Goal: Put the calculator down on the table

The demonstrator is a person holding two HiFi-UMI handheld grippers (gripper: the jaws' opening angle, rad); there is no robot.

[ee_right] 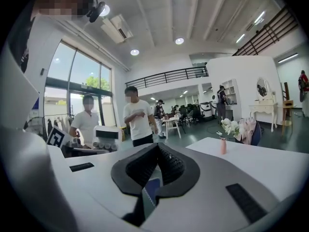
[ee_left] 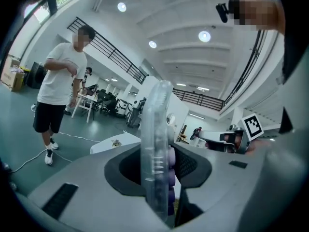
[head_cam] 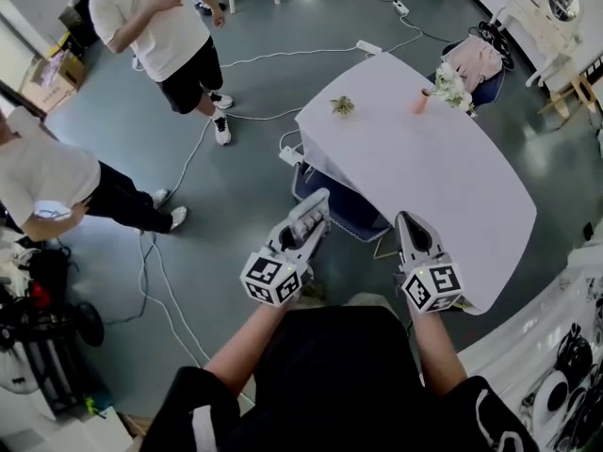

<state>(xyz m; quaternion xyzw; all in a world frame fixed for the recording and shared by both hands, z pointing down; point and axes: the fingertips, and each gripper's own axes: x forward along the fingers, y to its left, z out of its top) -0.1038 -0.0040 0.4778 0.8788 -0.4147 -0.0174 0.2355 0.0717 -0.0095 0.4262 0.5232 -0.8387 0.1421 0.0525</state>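
Left gripper (head_cam: 300, 238) pinches the calculator (ee_left: 155, 129) edge-on between its pads, the jaws standing part-way apart on the thin body. The case stands upright, with a clear plastic shell on one face and rows of purple keys (ee_left: 172, 154) facing the other jaw. Right gripper (ee_right: 157, 149) holds nothing, its tips pressed together. The calculator is in the air, short of the white table (head_cam: 443, 177), which lies ahead and to the right. Bare tabletop lies near the front edge; a small vase of flowers (head_cam: 421, 102) and a little plant (head_cam: 342, 105) sit well apart at the far end. Judgement: the piece is light and stiff. The shell looks smooth, so likely slippery under the pads, while the key side may give a little. The grip looks sound across the two broad faces, low on the body. It probably needs tipping flat before release, back down, since a case set on its edge would topple.
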